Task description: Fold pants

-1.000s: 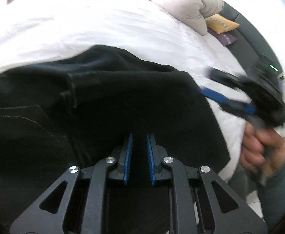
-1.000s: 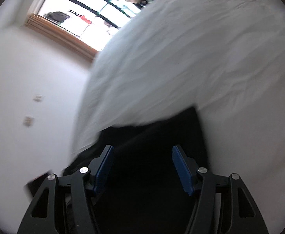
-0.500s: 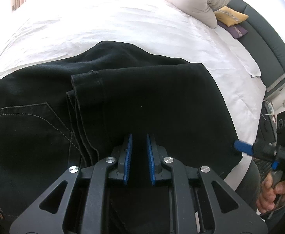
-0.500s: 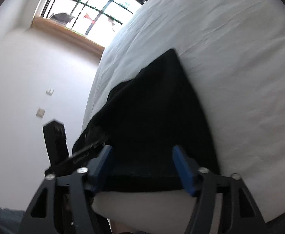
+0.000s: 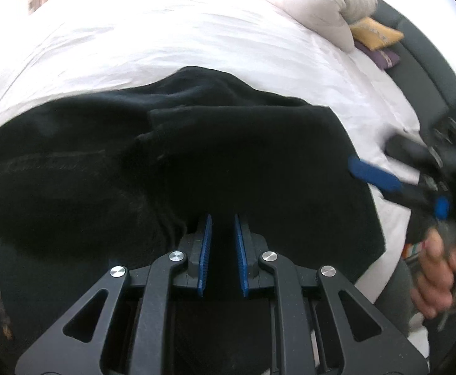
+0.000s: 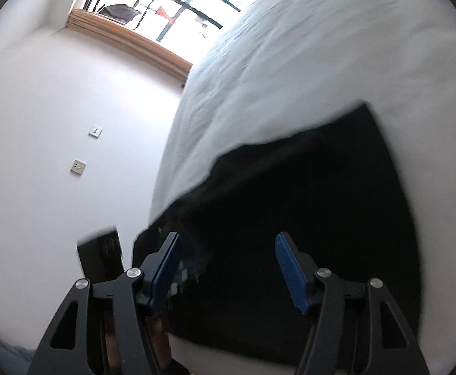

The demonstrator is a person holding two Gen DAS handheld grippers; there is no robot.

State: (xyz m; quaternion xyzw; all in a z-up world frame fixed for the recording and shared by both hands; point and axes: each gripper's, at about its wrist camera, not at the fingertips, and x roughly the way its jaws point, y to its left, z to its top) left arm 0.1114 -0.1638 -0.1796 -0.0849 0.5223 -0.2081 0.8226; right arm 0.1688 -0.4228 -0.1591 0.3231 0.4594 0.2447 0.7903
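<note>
Black pants (image 5: 243, 162) lie folded on a white bed (image 5: 165, 37), legs doubled over the seat part. My left gripper (image 5: 222, 228) sits low over the near edge of the pants, its blue pads a narrow gap apart with dark cloth between them; I cannot tell whether they pinch it. My right gripper (image 6: 228, 250) is open wide above the pants (image 6: 306, 203) near the bed's edge. It also shows in the left wrist view (image 5: 384, 178) at the pants' right edge, held by a hand.
A beige duvet roll (image 5: 315, 3), a yellow cushion (image 5: 374, 32) and a purple one (image 5: 384, 56) lie at the bed's far right by a dark headboard (image 5: 431, 72). A white wall with sockets (image 6: 96, 131) and a window (image 6: 171, 6) stand left of the bed.
The right gripper has come back up over the pants' right edge after dipping below the bed edge. The left gripper has stayed at the near edge, its gap unchanged.
</note>
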